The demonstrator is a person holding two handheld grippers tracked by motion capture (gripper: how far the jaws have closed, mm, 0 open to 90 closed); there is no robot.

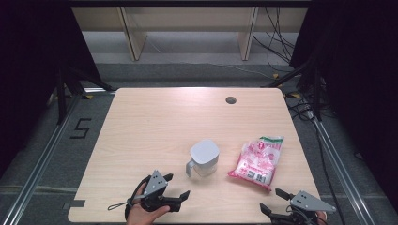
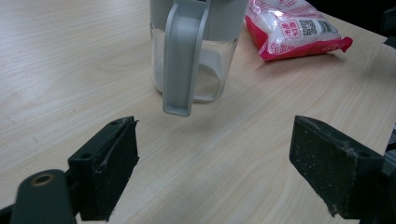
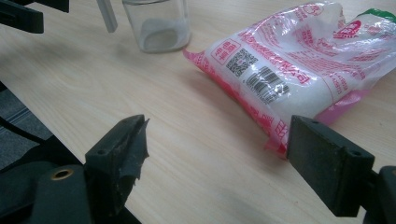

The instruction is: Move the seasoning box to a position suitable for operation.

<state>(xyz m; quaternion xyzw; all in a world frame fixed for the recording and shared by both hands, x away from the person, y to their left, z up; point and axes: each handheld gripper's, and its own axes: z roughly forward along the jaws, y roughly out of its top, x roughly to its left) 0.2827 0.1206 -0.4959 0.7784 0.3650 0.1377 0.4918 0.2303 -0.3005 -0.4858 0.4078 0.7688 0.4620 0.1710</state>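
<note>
jug [image 1: 204,157], clear glossy body, grey lid, beside crinkly pink bag [image 1: 257,161]

The left gripper [image 1: 175,185], held in a hand [image 1: 143,213], hangs low with jaws spread wide and empty. The right gripper [image 1: 274,200] likewise gapes, holding nothing.

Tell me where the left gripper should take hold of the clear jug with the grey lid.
Grip the grey handle of the clear plastic jug. It stands upright and faces the open left gripper, so come in level from the near side, jaws either side of the strap.
</note>
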